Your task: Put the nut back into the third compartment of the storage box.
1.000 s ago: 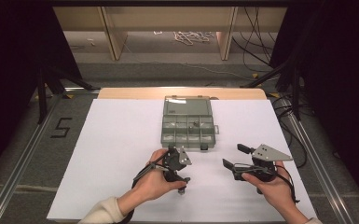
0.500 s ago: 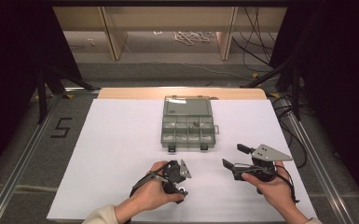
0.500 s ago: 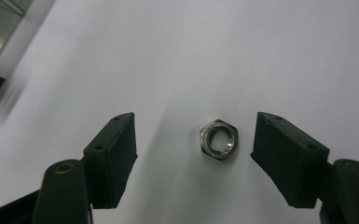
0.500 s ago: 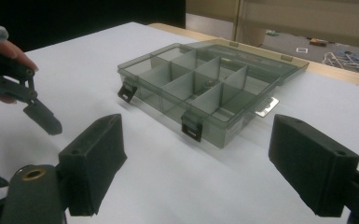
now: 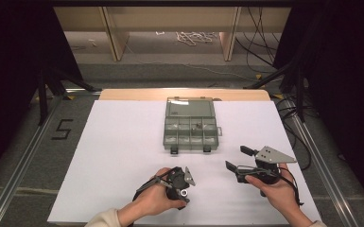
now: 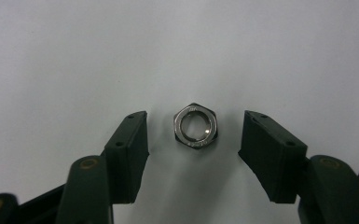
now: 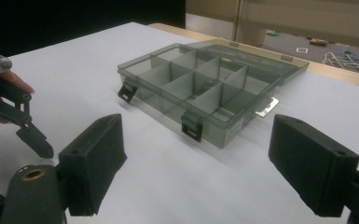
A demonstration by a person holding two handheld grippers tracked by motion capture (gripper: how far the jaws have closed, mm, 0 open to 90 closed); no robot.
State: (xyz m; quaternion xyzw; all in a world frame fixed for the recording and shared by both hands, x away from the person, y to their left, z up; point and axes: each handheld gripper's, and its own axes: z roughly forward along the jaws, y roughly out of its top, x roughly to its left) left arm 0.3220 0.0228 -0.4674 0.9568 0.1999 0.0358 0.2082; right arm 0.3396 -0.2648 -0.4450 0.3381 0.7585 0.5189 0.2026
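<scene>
One hex nut flat on table near organizer box, unpinched between closing left tongs; right tongs spread, idle; grasp and boxing left.

Left gripper fingers just closing, right gripper agape.

The small hexagonal steel nut looks polished and glossy, with a bright ring on its face. It lies on a matt, smooth white paper-like sheet. The 2 black gripper pads look like dull, matt plastic. The smoky translucent plastic compartment box is glossy, and the table edge behind it looks like pale wood.
</scene>
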